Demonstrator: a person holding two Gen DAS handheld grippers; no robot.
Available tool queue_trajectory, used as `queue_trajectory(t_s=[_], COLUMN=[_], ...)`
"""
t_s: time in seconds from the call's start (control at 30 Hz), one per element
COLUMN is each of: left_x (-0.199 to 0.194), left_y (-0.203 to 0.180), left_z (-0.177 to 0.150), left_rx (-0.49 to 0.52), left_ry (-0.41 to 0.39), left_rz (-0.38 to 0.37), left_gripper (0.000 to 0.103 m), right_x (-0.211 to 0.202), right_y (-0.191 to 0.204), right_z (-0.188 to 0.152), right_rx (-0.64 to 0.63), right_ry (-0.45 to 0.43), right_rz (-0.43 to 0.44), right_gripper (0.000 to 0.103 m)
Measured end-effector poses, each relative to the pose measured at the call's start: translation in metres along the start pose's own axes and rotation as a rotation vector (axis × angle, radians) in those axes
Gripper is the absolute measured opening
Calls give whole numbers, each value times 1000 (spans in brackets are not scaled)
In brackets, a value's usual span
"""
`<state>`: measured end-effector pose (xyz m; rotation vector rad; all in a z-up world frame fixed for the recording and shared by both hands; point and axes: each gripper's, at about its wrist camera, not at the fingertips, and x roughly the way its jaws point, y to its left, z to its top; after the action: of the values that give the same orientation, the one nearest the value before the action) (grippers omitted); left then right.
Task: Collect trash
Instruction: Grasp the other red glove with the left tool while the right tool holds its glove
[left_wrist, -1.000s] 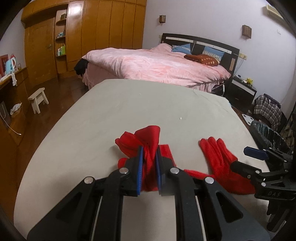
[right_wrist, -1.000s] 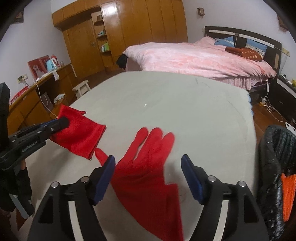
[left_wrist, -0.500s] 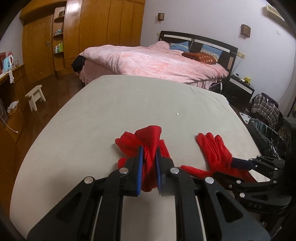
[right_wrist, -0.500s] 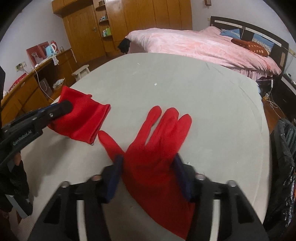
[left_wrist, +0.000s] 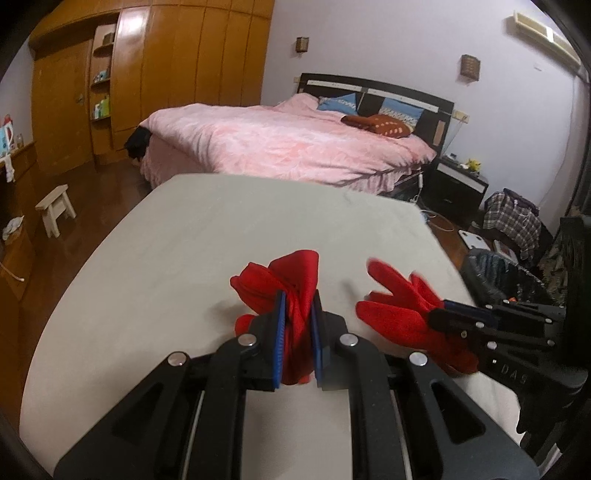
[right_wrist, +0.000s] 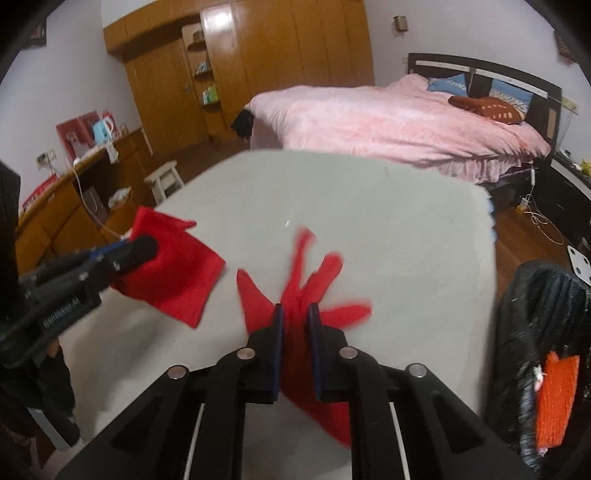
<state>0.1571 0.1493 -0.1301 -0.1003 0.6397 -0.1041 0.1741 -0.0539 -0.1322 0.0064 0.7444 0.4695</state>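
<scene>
Closing your right gripper (right_wrist: 294, 325) on the second red glove (right_wrist: 299, 291), open-jawed a second ago, you have both gloves pinched near the worktop's (left_wrist: 229, 236) near edge; left gripper (left_wrist: 298, 317) clenches the first red glove (left_wrist: 288, 280). Bin bag (right_wrist: 543, 314) next.

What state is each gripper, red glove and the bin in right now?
Left gripper: shut on bunched red fabric glove.
Right gripper: jaws closing, pinching the flat red fabric glove.
Black-lined trash bin: open, orange item inside.
Grey tabletop: bare beyond gloves.
</scene>
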Motion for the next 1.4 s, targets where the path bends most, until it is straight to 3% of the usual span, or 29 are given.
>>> queue_trajectory(t_s=[0.33, 0.6, 0.67, 0.8, 0.9, 1.0, 1.03, 1.1, 1.17, 1.23, 1.27, 1.4], left_x=[-10, -2, 0, 1, 2, 4, 6, 7, 10, 11, 11, 11], left_y=[-49, -58, -53, -38, -24, -11, -7, -2, 3, 7, 8, 6], left_z=[28, 20, 14, 1, -4, -11, -13, -16, -19, -20, -20, -18], left_rx=[48, 59, 54, 53, 41, 30, 23, 10, 0, -7, -13, -22], left_ry=[-53, -21, -3, 16, 26, 36, 40, 47, 54, 55, 56, 52], left_rz=[-72, -72, -60, -28, -9, 11, 14, 17, 20, 21, 19, 8], left_gripper=[12, 12, 12, 12, 12, 12, 12, 12, 12, 12, 12, 12], right_x=[-41, -16, -6, 8, 22, 35, 40, 50, 55, 54, 53, 41], right_y=[-30, -38, -34, -22, -10, -3, -1, 2, 5, 8, 10, 8], right_z=[28, 3, -3, -13, -20, -27, -29, -34, -39, -37, -37, -31], right_rx=[36, 79, 73, 55, 33, 21, 13, -4, -18, -44, -53, -46], right_ry=[-112, -34, -12, 18, 51, 83, 98, 141, 159, 162, 163, 146], right_rz=[-42, -6, -1, 7, 7, -4, -11, -27, -46, -50, -45, -23], right_gripper=[8, 12, 17, 42, 51, 68, 68, 68, 61, 26, 20, 14])
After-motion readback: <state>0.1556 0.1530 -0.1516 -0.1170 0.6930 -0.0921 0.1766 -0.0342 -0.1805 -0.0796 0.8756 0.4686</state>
